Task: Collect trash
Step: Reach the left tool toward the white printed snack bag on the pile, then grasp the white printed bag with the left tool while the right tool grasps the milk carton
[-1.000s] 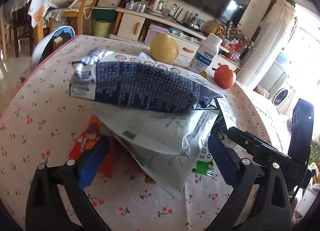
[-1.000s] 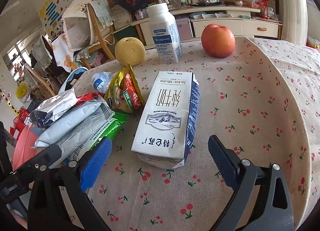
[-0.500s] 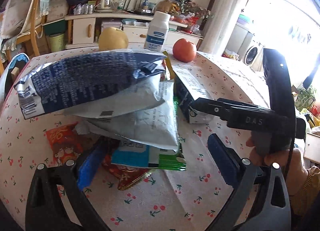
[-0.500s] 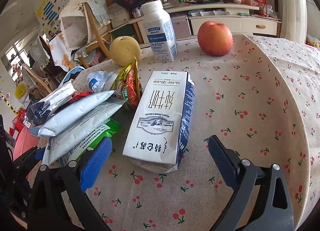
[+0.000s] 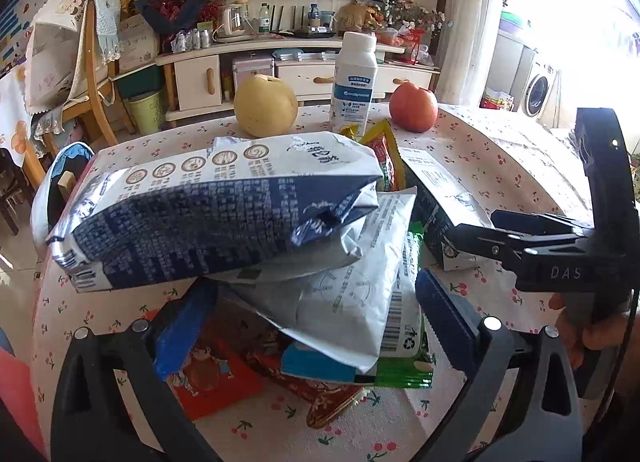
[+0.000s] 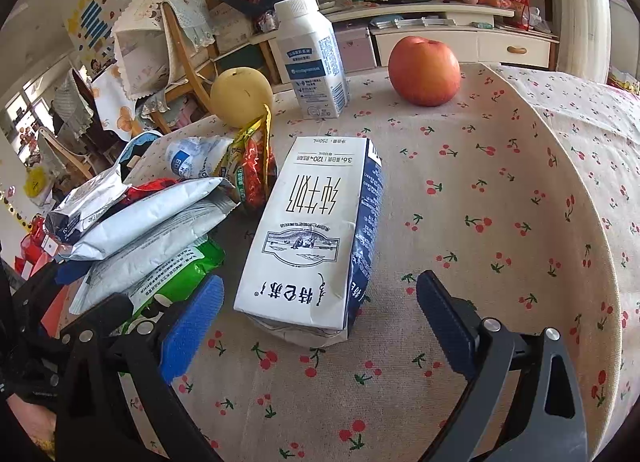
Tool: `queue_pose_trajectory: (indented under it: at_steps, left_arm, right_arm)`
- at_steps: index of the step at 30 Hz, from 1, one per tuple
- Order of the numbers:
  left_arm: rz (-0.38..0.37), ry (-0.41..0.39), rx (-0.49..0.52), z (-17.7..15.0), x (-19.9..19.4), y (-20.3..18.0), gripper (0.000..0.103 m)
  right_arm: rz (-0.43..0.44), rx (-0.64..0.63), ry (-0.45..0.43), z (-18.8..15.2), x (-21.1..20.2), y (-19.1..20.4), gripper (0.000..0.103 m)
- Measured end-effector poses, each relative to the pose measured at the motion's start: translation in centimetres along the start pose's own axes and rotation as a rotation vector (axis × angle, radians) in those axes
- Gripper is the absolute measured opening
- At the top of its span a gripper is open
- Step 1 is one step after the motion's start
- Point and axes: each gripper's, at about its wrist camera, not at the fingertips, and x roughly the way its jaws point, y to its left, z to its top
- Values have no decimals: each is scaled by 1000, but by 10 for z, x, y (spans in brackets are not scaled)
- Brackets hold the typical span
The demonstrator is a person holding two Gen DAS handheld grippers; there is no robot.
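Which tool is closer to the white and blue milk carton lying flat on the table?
Right. The right tool sits open just before the white and blue milk carton; the left tool straddles the wrapper pile beside it.

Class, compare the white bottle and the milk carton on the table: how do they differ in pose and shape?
The white bottle stands upright; the milk carton lies flat on its side. The bottle has a round screw cap on top; the carton is a plain box with a navy side panel. Both are mostly white with printing and rest on the cherry-print tablecloth.
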Motion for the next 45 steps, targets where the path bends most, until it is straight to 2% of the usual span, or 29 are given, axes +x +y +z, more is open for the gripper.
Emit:
queue_pose_trajectory:
  at_steps: [5, 10, 11, 12, 13, 14, 15, 17, 25, 31, 39, 45]
  left_arm:
    - [-2, 15, -40, 8, 14, 5, 99]
    - [23, -6, -62, 13, 19, -1, 96]
    - [28, -10, -68, 13, 20, -2, 90]
    - [40, -14, -77, 13, 19, -3, 85]
    - [41, -13, -90, 14, 20, -3, 77]
    - [45, -18, -111, 14, 18, -2, 65]
    - [48, -30, -138, 14, 16, -1, 59]
    - [48, -29, -175, 15, 12, 1, 40]
    - [56, -19, -226, 5, -10, -12, 11]
    - [18, -25, -285, -12, -36, -17, 8]
    - [-61, -31, -305, -42, -80, -33, 3]
    - [-111, 29, -236, -66, -98, -43, 3]
  right_arm:
    - [-19, -51, -10, 6, 6, 5, 96]
    - [-29, -68, -8, 5, 11, 8, 95]
    - [-31, -69, -7, 5, 12, 7, 83]
    - [-21, -67, -5, 6, 12, 7, 76]
    - [-26, -66, -11, 6, 11, 6, 73]
    - [-38, -71, -14, 6, 11, 7, 73]
    - [-45, -74, -18, 6, 10, 7, 72]
    - [-57, -66, -25, 5, 8, 4, 71]
    - [-53, -44, -38, 0, -5, 3, 69]
    - [-39, -45, -50, -10, -23, 3, 69]
    - [-22, -57, -74, -26, -55, 6, 69]
    - [-4, -33, -68, -42, -74, 4, 69]
